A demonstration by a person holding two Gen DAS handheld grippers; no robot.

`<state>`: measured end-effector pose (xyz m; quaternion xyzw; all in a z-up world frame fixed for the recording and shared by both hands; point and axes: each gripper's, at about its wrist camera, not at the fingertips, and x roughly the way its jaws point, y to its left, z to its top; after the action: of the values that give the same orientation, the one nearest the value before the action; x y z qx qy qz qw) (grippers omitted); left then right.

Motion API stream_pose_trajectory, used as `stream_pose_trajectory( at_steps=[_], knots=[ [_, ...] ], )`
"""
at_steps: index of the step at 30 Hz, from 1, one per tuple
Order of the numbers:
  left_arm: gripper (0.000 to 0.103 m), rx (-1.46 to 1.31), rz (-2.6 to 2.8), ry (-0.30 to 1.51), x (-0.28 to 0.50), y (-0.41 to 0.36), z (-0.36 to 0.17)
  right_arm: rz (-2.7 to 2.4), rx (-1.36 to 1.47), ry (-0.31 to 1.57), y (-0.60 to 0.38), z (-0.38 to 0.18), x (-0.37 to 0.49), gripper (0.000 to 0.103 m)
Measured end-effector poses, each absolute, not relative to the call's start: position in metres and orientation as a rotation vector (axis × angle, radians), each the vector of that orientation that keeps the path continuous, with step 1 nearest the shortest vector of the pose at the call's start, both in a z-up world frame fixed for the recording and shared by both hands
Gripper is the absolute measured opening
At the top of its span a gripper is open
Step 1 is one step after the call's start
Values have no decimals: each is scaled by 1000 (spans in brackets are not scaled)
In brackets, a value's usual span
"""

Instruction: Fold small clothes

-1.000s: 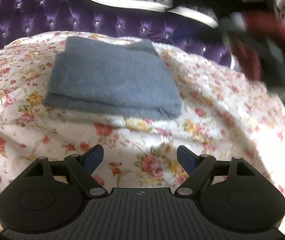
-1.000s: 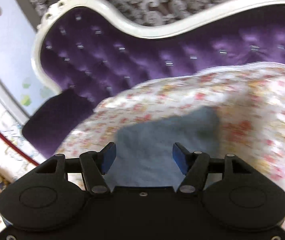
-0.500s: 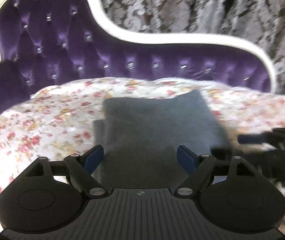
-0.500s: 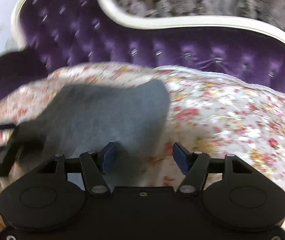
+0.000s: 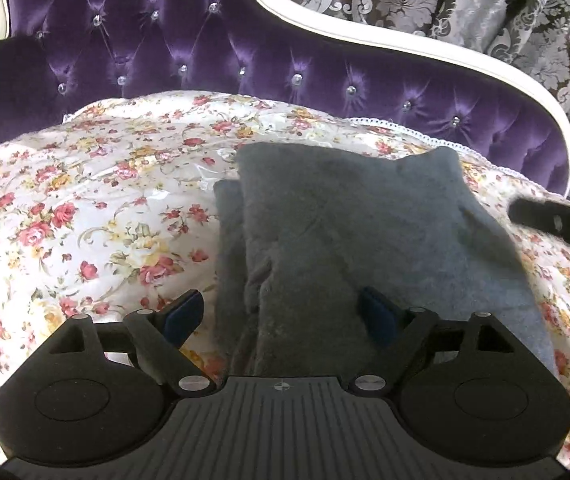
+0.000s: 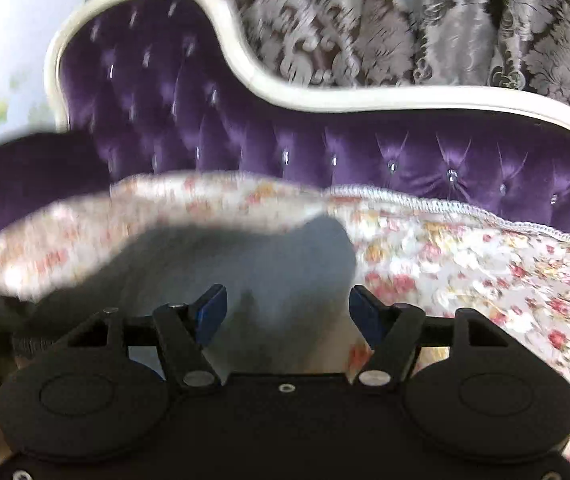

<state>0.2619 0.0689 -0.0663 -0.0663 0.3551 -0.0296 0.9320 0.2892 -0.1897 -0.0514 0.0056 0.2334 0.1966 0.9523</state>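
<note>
A folded grey cloth point(image 5: 365, 240) lies on the flowered cover point(image 5: 85, 220) of a sofa seat. My left gripper point(image 5: 281, 314) hovers over the cloth's near left corner. Its jaws are opening; the cloth's edge lies between them and the blue pads point(image 5: 183, 314) stand clear of it. In the blurred right wrist view, the same grey cloth point(image 6: 277, 256) lies ahead. My right gripper point(image 6: 289, 312) is over its near right end, jaws opening, with no pad pressing on fabric. A black part of the right tool point(image 5: 557, 224) shows at the left view's right edge.
The purple tufted sofa back point(image 5: 205, 52) with a white frame point(image 5: 405, 48) rises just behind the cloth. A grey patterned curtain point(image 5: 485, 0) hangs beyond it. The flowered cover point(image 6: 485, 264) spreads wide on both sides of the cloth.
The left view swung from facing the cloth from afar to hovering over its near corner, with jaws slightly wider. The right view rolled level and settled lower over the cloth's right end.
</note>
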Motion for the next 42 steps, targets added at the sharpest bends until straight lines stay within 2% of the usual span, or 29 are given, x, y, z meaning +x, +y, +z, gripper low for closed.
stream_pose_trajectory(
  at_steps=[8,13,18,21,25,29,38,42],
  knots=[
    [90,-163,-73,745,269,74,-69,510,87,627,-170,-70,369,71],
    [93,-166,-78,751,270,76,-69,281,23,688,-170,-83,392,71],
    [90,-171,-121,757,274,84,-60,252,57,583,-194,-65,370,71],
    [90,-250,-116,734,274,106,-45,325,67,554,-210,-56,350,78],
    [91,-428,-145,715,274,145,-30,405,117,569,-226,-54,334,81],
    [92,-454,-173,735,272,151,-25,446,214,602,-236,-58,329,86],
    [92,-395,-278,887,276,122,-62,544,359,692,-240,-84,328,90],
    [97,-392,-296,877,280,115,-68,604,346,726,-231,-93,329,90]
  ],
)
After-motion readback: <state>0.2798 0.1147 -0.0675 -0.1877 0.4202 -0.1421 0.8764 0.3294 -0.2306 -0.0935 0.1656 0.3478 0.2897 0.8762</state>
